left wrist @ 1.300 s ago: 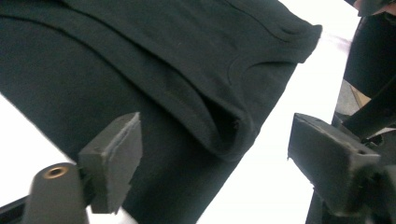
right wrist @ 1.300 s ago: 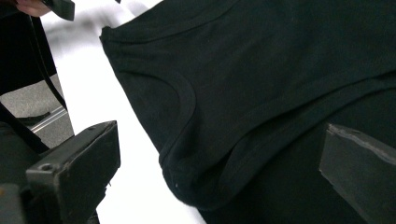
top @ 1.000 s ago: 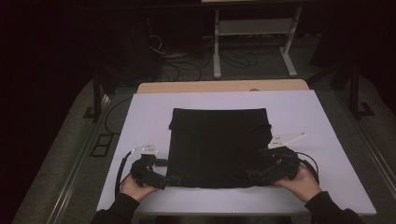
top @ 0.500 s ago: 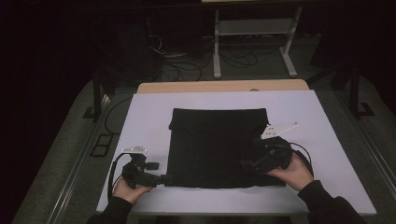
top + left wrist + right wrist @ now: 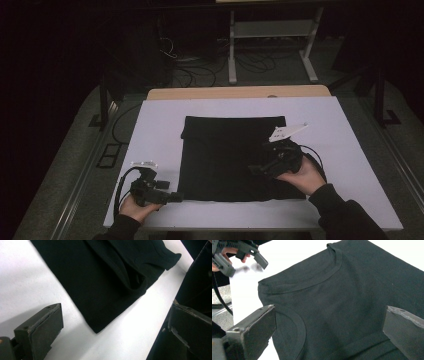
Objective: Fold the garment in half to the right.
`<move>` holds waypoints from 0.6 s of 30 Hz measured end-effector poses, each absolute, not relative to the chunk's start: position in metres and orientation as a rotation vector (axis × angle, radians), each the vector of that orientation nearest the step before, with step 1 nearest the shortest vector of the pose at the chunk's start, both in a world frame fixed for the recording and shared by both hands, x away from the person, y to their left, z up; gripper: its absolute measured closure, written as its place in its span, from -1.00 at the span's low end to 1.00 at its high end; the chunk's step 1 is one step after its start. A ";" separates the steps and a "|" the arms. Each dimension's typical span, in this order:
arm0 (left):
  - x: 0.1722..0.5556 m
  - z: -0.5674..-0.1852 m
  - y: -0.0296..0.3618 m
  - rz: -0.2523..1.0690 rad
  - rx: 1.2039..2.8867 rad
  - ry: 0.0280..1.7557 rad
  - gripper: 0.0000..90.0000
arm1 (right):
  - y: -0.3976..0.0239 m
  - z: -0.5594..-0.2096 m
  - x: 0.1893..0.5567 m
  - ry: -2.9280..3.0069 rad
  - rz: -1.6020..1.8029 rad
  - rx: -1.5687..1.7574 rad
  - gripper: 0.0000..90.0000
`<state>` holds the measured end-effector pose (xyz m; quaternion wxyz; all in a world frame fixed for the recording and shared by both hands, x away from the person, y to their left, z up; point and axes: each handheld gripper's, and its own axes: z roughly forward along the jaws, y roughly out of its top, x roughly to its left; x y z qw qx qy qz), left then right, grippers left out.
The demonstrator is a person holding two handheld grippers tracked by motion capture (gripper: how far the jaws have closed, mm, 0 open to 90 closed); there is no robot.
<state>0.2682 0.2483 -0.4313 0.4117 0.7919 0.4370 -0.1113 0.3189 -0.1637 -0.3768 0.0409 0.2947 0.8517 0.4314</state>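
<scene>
The black T-shirt [image 5: 232, 157] lay folded into a near square on the middle of the white table [image 5: 155, 125], its lower hem close to the near edge and a folded band along its far side. In my right gripper view the neckband curved across the cloth, with a sleeve seam below it. A moment before, both my grippers had sat low at the shirt's two near corners; now my right gripper [image 5: 263, 167] had come up and inward over the shirt's right part, jaws spread wide above the fabric and holding nothing. My left gripper [image 5: 172, 197] had drawn back off the cloth to the bare table just beside the near left corner of the shirt, jaws likewise wide apart and empty. I judged that the last fold had been let go and was lying flat, and that my right jaws were lining up on the collar side for another fold.
</scene>
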 end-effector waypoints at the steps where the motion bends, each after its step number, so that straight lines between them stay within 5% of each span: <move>1: 0.268 -0.431 0.248 -0.284 1.997 1.099 -1.00 | -0.162 -0.376 0.320 2.606 1.327 0.901 -1.00; 18: 0.271 -0.438 0.242 -0.372 2.015 1.115 -1.00 | -0.150 -0.376 0.342 2.586 1.367 0.913 -1.00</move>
